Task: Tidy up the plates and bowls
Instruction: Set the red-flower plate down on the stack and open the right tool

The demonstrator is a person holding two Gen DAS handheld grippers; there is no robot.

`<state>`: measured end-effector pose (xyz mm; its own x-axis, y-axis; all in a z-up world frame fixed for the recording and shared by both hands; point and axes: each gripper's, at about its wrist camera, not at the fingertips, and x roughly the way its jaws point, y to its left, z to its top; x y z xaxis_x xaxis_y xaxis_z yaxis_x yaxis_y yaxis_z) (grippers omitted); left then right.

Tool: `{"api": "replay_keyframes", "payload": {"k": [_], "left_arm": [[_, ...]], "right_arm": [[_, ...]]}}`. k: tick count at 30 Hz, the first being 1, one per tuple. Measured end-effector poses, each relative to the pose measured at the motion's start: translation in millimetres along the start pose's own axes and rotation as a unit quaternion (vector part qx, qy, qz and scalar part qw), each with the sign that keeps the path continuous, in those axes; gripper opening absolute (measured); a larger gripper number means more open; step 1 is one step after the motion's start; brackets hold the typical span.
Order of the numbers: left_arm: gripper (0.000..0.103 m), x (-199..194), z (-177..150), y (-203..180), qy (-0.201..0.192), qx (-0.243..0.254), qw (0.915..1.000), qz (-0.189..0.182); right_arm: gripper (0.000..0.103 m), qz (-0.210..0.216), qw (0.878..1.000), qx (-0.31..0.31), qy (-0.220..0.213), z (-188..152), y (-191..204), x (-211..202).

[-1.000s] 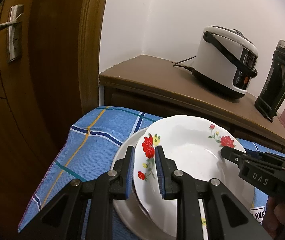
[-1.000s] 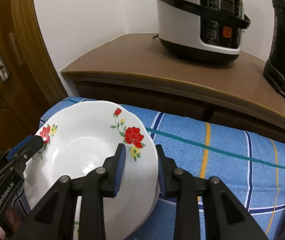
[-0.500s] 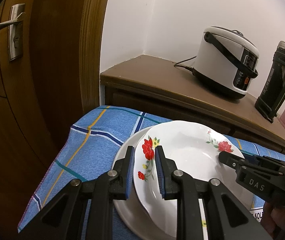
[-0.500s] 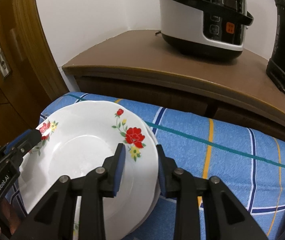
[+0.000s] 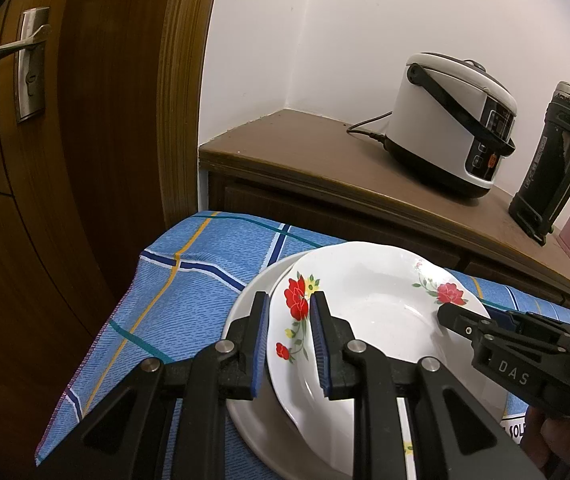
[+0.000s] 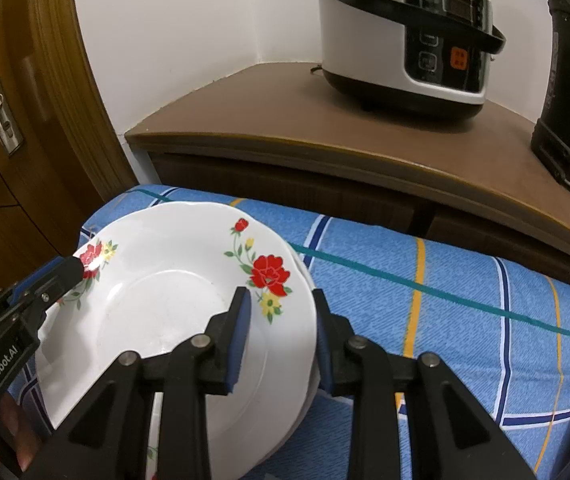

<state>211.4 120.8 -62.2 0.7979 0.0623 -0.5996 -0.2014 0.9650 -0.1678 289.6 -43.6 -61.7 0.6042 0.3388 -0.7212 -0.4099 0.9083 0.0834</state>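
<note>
Both your tools grip the flowered plate [image 5: 365,312]: left tool [image 5: 289,344] clamped on its lower-left rim, right tool [image 6: 281,340] on the opposite rim. It tilts over the plain plate [image 5: 245,312] at lower centre; lower it flat.

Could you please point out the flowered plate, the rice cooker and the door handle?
Flowered plate [image 6: 173,304], right wrist view, bare white centre.
Rice cooker [image 6: 369,52], right wrist view, white side.
Door handle [image 5: 5,50], left wrist view, lever.
</note>
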Motion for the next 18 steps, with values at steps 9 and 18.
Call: {"api": "replay_keyframes", "payload": {"k": [9,18], "left_arm": [[0.023,-0.7,0.2,-1.5,0.0,-0.001,1.0,0.001],[0.031,-1.0,-1.1,-1.3,0.0,0.004,1.0,0.001]], "right_arm": [[0.03,0.001,1.0,-0.001,-0.002,-0.7,-0.6,-0.7],[0.035,-0.006,1.0,-0.013,-0.001,-0.5,5.4,-1.1]]}}
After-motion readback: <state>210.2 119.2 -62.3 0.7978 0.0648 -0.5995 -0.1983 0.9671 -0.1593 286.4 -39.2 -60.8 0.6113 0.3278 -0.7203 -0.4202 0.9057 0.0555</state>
